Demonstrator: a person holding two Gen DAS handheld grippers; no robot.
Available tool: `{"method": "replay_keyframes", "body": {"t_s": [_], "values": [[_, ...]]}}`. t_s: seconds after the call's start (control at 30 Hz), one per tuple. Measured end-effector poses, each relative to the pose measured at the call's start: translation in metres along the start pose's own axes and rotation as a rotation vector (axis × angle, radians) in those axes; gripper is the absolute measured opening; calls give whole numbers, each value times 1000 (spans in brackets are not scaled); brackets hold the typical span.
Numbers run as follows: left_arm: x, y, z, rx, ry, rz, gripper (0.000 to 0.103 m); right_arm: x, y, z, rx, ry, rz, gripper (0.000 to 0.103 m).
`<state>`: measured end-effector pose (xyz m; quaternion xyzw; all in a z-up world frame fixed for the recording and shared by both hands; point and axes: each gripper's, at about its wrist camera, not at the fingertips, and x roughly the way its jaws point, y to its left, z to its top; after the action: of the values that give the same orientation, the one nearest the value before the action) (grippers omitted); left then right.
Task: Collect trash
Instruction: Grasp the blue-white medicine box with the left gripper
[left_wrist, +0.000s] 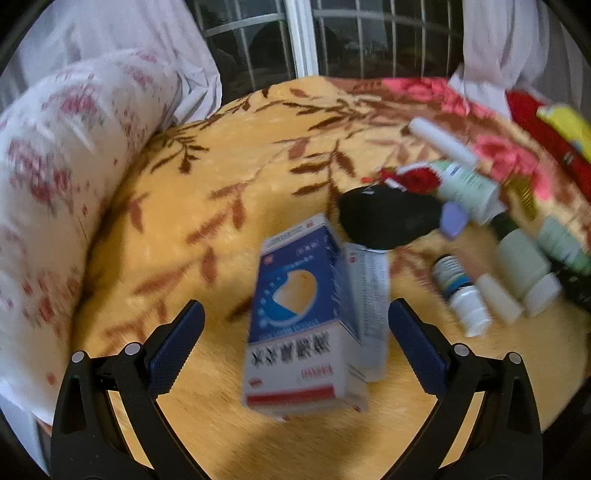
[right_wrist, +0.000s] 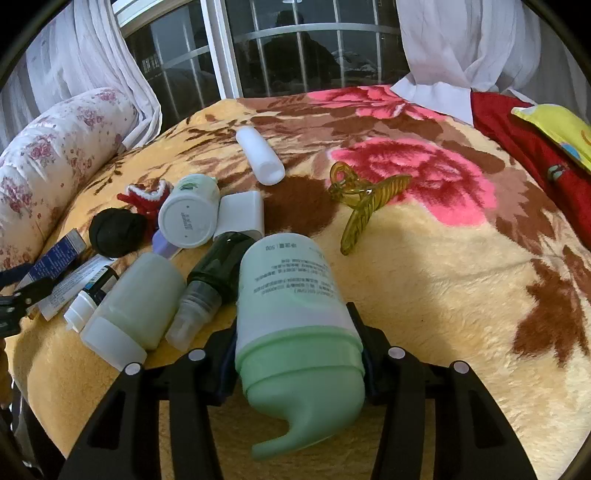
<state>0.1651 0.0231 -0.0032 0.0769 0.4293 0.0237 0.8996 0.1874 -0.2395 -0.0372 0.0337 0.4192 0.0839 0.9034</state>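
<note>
One smooth green pump bottle (right_wrist: 295, 317) between jaws

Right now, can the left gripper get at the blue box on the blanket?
Probably yes. The left gripper is open and the blue box lies between its fingers with space on both sides. Nothing lies across it; only a white leaflet rests beside it.

Smooth plastic bottle (right_wrist: 291, 295), glossy cardboard box (left_wrist: 306, 325), fuzzy plush blanket (right_wrist: 443, 277).

Only "500" reads on the green pump bottle (right_wrist: 291, 295); other print is blurred.
</note>
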Motion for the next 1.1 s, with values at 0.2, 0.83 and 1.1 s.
{"method": "replay_keyframes", "body": {"t_s": [0.2,0.83,1.1], "values": [[12,10,10,38,55,101,98,1,-2,-1,9,-12,16,50],[59,53,9,1,147,-86,98,1,-4,-1,15,-13,23,50],[60,50,8,-48,131,-176,57,1,-3,0,5,-14,6,50]]}}
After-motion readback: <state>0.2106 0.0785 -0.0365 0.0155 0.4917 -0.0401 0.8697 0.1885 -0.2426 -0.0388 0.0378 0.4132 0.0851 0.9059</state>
